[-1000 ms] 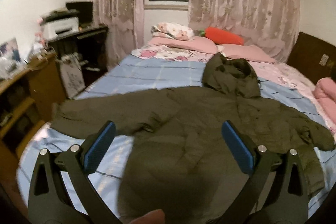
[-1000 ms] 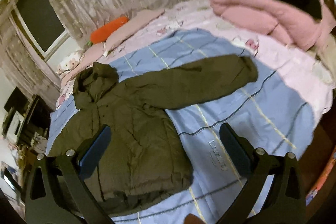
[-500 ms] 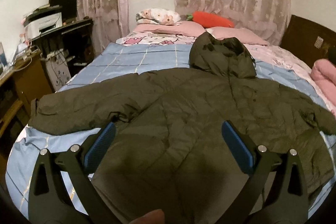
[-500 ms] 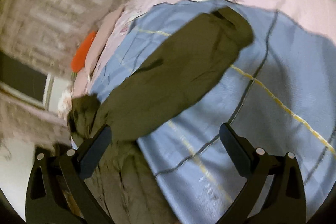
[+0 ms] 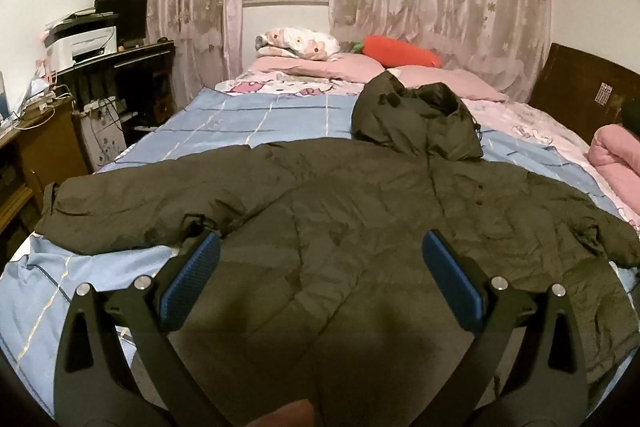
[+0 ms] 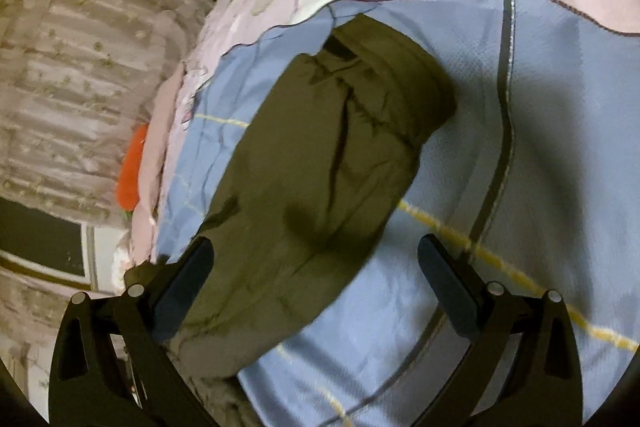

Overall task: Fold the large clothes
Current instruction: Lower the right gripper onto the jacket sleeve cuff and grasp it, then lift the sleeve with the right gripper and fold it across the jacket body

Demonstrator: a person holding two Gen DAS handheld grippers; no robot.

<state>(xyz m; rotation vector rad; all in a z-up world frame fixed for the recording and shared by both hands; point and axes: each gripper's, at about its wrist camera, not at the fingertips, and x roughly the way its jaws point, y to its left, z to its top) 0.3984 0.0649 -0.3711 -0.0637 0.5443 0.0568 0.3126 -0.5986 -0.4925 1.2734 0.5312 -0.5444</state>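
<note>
My left gripper (image 5: 320, 269) hangs spread wide and empty over the olive hooded jacket (image 5: 360, 211) lying flat on the blue checked bedspread (image 5: 256, 119), while my right gripper (image 6: 316, 271), also spread empty, hovers above its outstretched sleeve (image 6: 320, 163).

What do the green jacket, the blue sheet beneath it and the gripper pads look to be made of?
Jacket: probably a padded synthetic shell, matte olive; it looks puffy and finely crinkled.
Blue sheet: thin woven fabric, apparently; a fine weave and a stitched edge show.
Left gripper pads: likely textured rubber or plastic, blue with a dotted grip pattern.
</note>
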